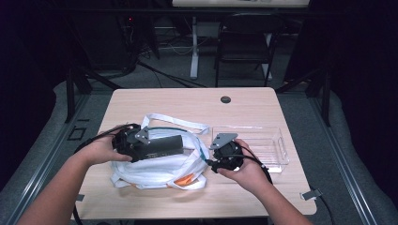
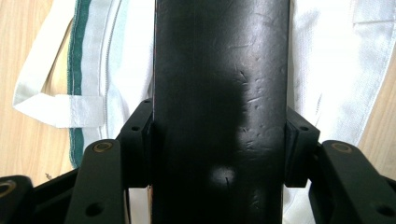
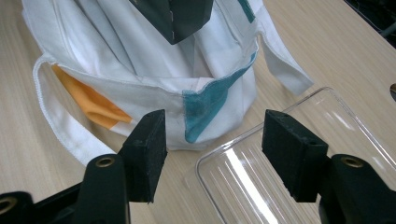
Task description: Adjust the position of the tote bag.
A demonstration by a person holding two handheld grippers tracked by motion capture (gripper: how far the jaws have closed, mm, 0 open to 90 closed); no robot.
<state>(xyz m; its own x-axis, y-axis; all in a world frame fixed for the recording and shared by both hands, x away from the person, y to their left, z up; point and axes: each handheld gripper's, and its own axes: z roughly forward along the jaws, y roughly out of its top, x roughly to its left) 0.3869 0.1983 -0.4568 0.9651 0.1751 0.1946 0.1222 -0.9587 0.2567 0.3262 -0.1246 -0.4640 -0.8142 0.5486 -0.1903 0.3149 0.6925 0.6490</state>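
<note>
A white cloth bag (image 1: 159,166) with teal trim and long handles lies on the wooden table (image 1: 187,101). My left gripper (image 1: 143,144) is shut on a long black box (image 1: 164,145) and holds it over the bag; the box (image 2: 219,93) runs up between the jaws of that gripper (image 2: 219,135), with the bag (image 2: 116,56) under it. My right gripper (image 1: 213,161) is open just right of the bag. Its jaws (image 3: 215,135) stand apart, facing the bag's mouth (image 3: 116,60), with the box's end (image 3: 175,16) above. Something orange (image 3: 93,105) shows inside the bag.
A clear plastic tray (image 1: 263,145) sits right of the bag, its near corner (image 3: 243,177) under my right gripper. A black grommet (image 1: 225,99) is set in the table's far edge. Beyond the table stand a dark folding chair (image 1: 244,42) and a desk leg (image 1: 194,47).
</note>
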